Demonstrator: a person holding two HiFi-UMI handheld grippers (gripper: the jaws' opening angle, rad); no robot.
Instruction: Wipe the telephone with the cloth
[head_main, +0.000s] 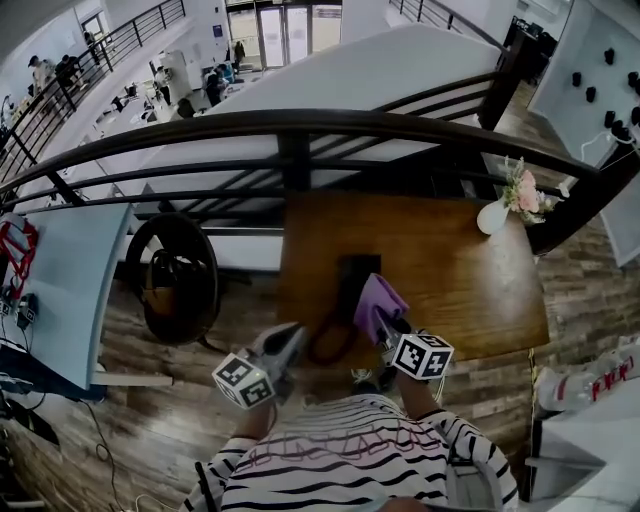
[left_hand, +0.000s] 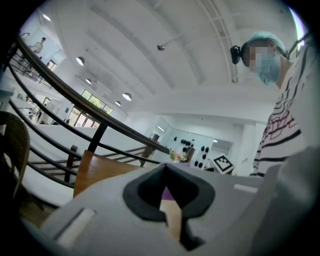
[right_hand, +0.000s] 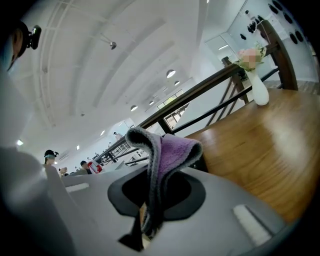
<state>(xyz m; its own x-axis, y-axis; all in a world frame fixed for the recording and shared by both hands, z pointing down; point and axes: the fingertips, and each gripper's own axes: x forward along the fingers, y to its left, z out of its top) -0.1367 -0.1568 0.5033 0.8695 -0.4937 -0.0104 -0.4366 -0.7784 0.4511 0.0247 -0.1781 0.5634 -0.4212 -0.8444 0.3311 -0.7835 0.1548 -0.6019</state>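
pinching cloth (right_hand: 172, 150), vase (head_main: 492, 216) on table (head_main: 460, 270), railing (head_main: 300, 125) beyond

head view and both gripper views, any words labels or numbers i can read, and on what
No legible text anywhere.
Cubes on the left gripper and right gripper: square patterns only.
Cloth: no label showing.
Red print on white items, right edge: too blurred.

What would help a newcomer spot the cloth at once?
Find the wooden table against the dark railing. At its near edge, the right gripper pinches the cloth. It is soft and purple with a grey edge, unlike the hard black telephone beside it.
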